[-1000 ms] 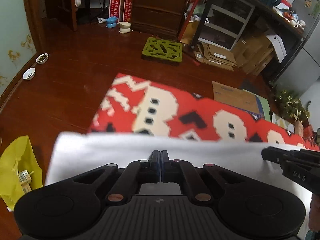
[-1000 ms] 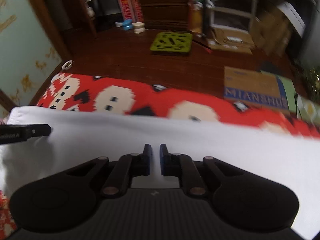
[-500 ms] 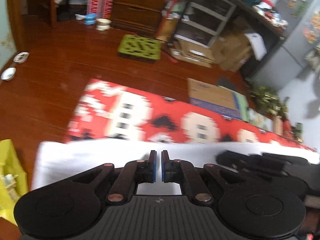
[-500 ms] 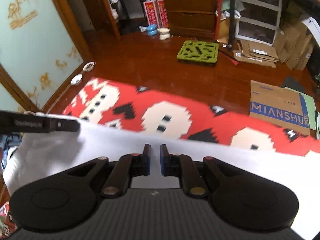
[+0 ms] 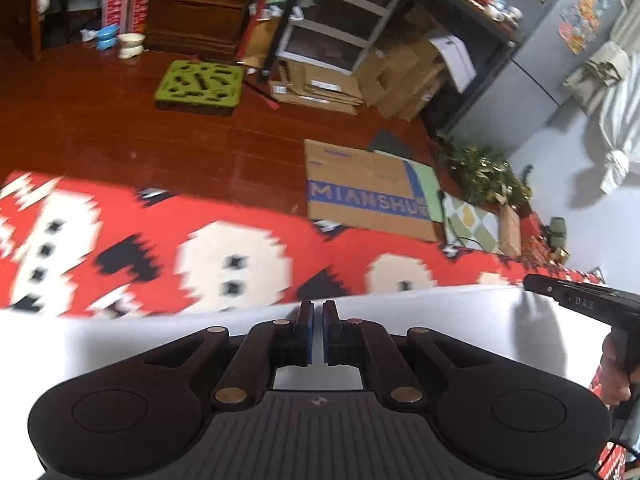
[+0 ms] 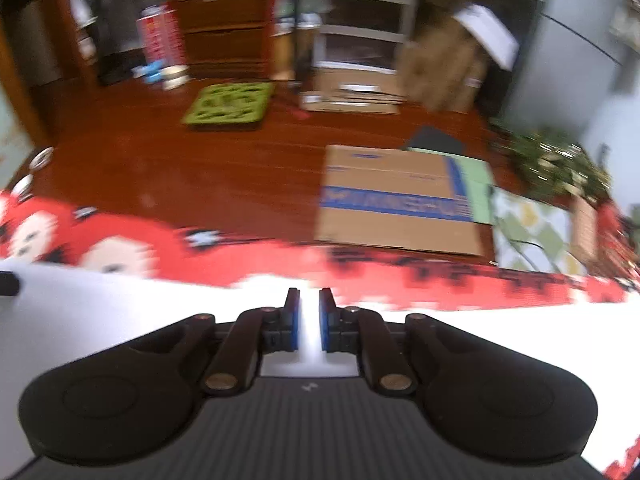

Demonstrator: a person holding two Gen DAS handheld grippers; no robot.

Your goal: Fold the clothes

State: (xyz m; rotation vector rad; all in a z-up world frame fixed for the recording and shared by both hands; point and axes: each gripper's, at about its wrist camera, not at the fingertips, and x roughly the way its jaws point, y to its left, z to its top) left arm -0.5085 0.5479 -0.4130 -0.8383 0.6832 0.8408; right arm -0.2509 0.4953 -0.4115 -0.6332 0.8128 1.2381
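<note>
A white garment [image 5: 120,344] stretches flat across the bottom of both views over a red patterned blanket [image 5: 160,240]. My left gripper [image 5: 317,308] is shut on the garment's far edge, with only a thin slit between its blue pads. In the left wrist view my right gripper [image 5: 530,282] reaches onto the same edge at the far right, with a hand behind it. My right gripper [image 6: 309,296] is shut on the white garment [image 6: 480,328], and cloth fills the narrow gap between its fingers. The left gripper's tip [image 6: 8,283] pokes in at the left edge.
Beyond the blanket lies dark wooden floor [image 5: 120,128] with a flat cardboard box [image 5: 368,188], a green mat [image 5: 200,86], pet bowls [image 5: 130,44], a plant [image 5: 484,172], shelves [image 5: 332,36] and stacked cardboard [image 5: 400,76]. A fridge [image 5: 540,60] stands at the right.
Both grippers have swung to the right along the blanket with the white garment. The left gripper's pads show a slightly wider slit than one second ago. The right view is now blurred.
</note>
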